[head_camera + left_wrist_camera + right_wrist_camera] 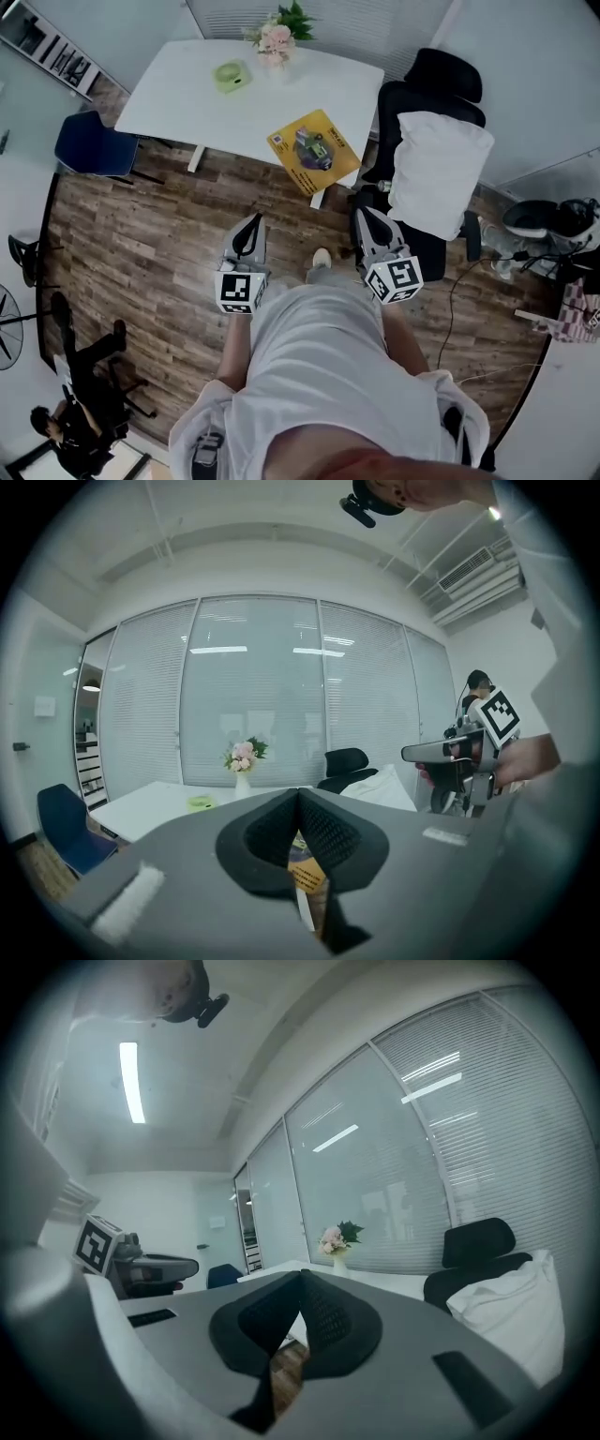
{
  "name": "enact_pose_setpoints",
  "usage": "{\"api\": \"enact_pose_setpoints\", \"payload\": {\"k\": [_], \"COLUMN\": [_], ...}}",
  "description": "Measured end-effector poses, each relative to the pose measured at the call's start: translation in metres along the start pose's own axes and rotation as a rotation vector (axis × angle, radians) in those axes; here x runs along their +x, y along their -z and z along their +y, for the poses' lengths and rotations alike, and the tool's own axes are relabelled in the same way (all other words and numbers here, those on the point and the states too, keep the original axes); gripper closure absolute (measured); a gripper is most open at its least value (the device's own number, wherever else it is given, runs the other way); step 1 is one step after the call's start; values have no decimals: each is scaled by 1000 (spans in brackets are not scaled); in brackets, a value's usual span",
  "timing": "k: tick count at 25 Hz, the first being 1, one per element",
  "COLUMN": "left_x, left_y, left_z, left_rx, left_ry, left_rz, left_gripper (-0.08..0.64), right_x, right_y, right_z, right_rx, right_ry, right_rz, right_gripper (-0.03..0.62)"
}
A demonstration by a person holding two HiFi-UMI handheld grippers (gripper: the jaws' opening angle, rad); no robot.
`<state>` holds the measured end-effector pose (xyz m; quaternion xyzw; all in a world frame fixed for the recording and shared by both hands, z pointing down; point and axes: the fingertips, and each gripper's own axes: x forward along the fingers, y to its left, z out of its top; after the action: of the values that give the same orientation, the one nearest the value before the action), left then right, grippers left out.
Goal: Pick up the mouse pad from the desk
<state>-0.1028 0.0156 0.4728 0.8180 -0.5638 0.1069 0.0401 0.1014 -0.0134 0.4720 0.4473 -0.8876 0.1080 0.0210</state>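
Note:
The yellow mouse pad (313, 150) with a printed picture lies on the near right corner of the white desk (206, 103), one corner hanging over the edge. In the left gripper view a sliver of the mouse pad (306, 874) shows below the meeting jaws. My left gripper (253, 220) and right gripper (361, 214) are held side by side over the wooden floor, short of the desk and pointing toward it. Both are shut with nothing between the pads. Each gripper view shows the other: the right gripper (450, 752) and the left gripper (155, 1267).
A green object (231, 75) and a vase of flowers (278, 33) stand at the desk's far side. A black office chair with a white pillow (436, 169) is just right of the desk corner. A blue chair (92, 145) stands left. Cables lie on the floor at right.

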Motion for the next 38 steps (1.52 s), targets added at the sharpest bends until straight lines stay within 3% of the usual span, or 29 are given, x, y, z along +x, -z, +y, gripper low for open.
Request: {"api": "enact_pose_setpoints", "payload": {"k": [10, 17, 27, 31, 34, 38], "left_x": [107, 179, 267, 283, 292, 315], "left_y": [-21, -14, 2, 1, 4, 45], "left_z": [36, 75, 137, 153, 159, 158], "left_rx": [8, 13, 30, 22, 9, -34], "left_ry": [9, 57, 138, 156, 165, 184], "left_rz": [-13, -10, -52, -58, -46, 63], "left_gripper": [563, 563, 560, 535, 467, 374], "right_x": [76, 129, 210, 229, 239, 249], "right_y": [-21, -38, -43, -47, -50, -51], "right_z": [-56, -92, -104, -107, -108, -111], "right_rx": [-4, -11, -11, -16, -18, -19], "right_ry": [4, 87, 176, 196, 194, 182], "right_rz": [13, 14, 43, 57, 59, 56], "right_gripper": [592, 592, 591, 592, 592, 592]}}
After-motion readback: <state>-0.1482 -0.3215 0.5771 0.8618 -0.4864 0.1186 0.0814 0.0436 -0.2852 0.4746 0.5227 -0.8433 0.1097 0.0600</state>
